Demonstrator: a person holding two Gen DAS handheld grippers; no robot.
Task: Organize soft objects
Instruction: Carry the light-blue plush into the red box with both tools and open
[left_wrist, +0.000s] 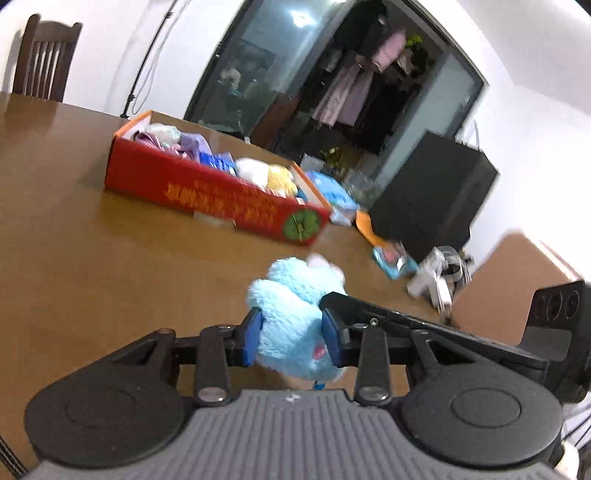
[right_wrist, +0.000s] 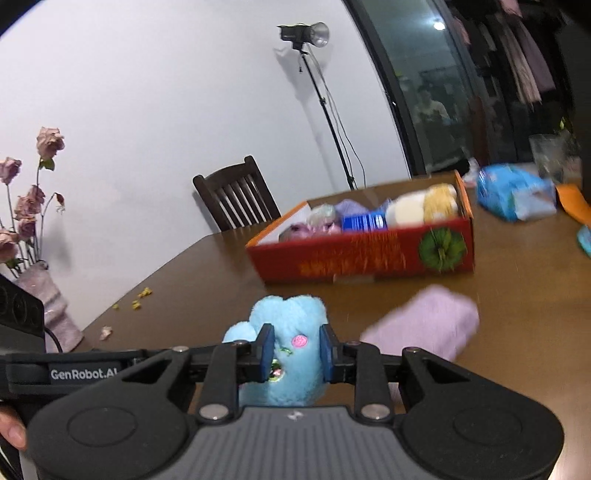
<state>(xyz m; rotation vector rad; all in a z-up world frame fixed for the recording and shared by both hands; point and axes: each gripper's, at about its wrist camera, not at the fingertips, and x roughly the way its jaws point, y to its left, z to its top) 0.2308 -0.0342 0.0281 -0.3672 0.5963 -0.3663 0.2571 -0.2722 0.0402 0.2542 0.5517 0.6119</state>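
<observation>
Pinching one blue plush toy (left_wrist: 291, 314) from both sides: left claw (left_wrist: 291, 338) pressed onto its fur, right claw (right_wrist: 293, 352) pressed onto the same toy (right_wrist: 284, 332), blue pads sunk slightly into the pile in each wrist view. Judged light and very soft, so squashes rather than resists; no fragility, little slipperiness thanks to the fuzz. Best taken across the plump body, as now, not by an ear or limb (those would stretch and let it dangle).

Relative to each claw: squarely between the pads, bulging out toward 12 o'clock beyond the fingertips and sagging a little toward 6 o'clock beneath them. Appears lifted clear of the table (left_wrist: 74, 229), though blur makes contact hard to rule out.

Ahead at 12 o'clock from the left claw, the red box (left_wrist: 207, 199), already holding several soft things, yellow and white plush among them. From the right claw, same box (right_wrist: 362, 258) at roughly 1 o'clock, with a lilac folded cloth (right_wrist: 424, 325) lying on the table at 2 o'clock, just beside the toy. Free room in the box hard to judge (contents blurred).
</observation>
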